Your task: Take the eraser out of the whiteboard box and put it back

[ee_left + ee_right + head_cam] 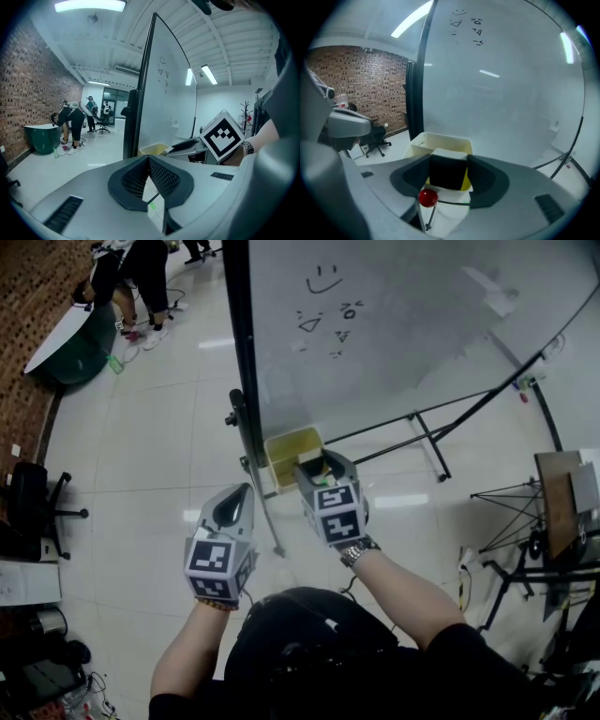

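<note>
The eraser (447,171), a black block with a white top, sits between the jaws of my right gripper (447,158), and both pads press on its sides. It hangs just above the open yellow whiteboard box (437,139), which is fixed at the foot of the whiteboard (501,93). In the head view my right gripper (317,468) reaches over the box (284,442). My left gripper (243,491) is to the left of the board's edge, with its jaws closed together and nothing between them. From the left gripper view (148,159) the box (153,149) and the right gripper's marker cube (223,135) show ahead.
The whiteboard's black stand legs (427,441) spread over the tiled floor to the right. Metal stands and a wooden board (559,502) crowd the far right. An office chair (33,502) is at left. People stand by a green tub (82,345) at the far left.
</note>
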